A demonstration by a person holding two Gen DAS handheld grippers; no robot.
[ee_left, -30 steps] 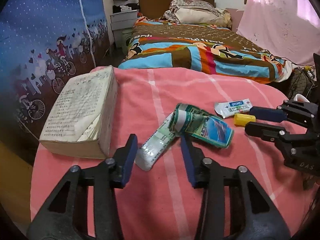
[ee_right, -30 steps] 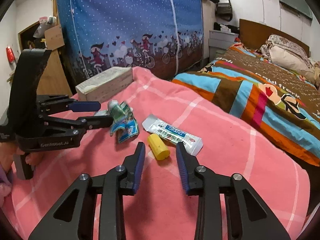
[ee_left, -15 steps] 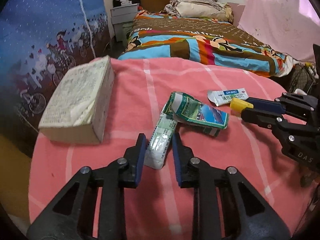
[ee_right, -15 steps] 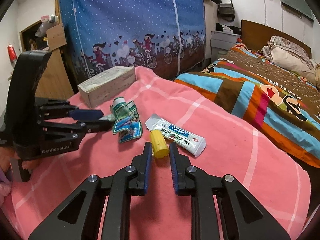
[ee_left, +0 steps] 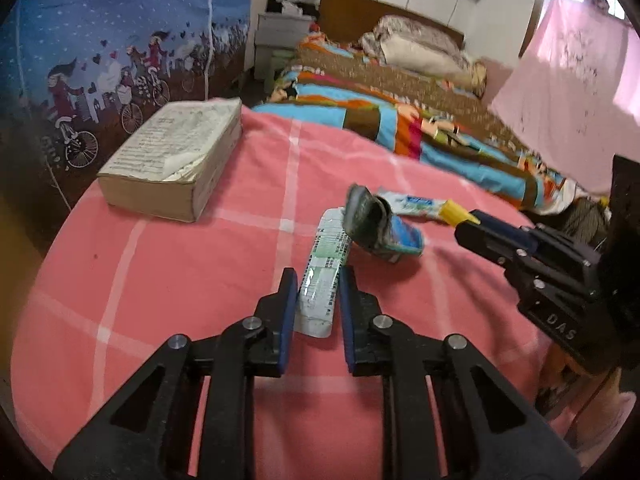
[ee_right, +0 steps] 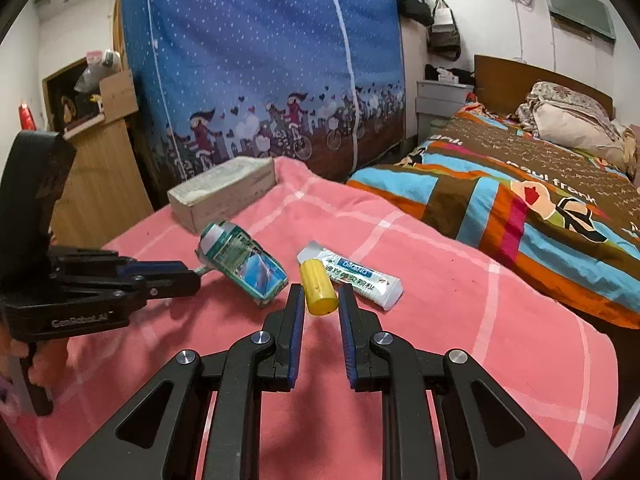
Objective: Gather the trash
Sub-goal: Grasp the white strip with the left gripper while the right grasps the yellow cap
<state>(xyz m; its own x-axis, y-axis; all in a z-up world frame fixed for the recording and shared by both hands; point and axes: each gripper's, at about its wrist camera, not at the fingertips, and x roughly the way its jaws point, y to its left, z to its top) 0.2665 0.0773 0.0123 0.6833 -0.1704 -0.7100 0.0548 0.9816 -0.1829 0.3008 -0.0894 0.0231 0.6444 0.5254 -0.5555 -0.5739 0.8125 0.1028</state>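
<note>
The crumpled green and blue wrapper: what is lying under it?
Under the crumpled wrapper lies the far end of the white and green tube, resting on the pink blanket. How far the tube reaches beneath is hidden.

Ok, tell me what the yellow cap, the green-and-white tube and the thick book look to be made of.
Yellow cap: hard plastic, apparently; smooth, evenly coloured, slight sheen. Green-and-white tube: looks like thin printed plastic or laminate; glossy, flattened, with a crimped end. Thick book: paper; matte, yellowed page edges, its printed top sheet curling at one corner.
</note>
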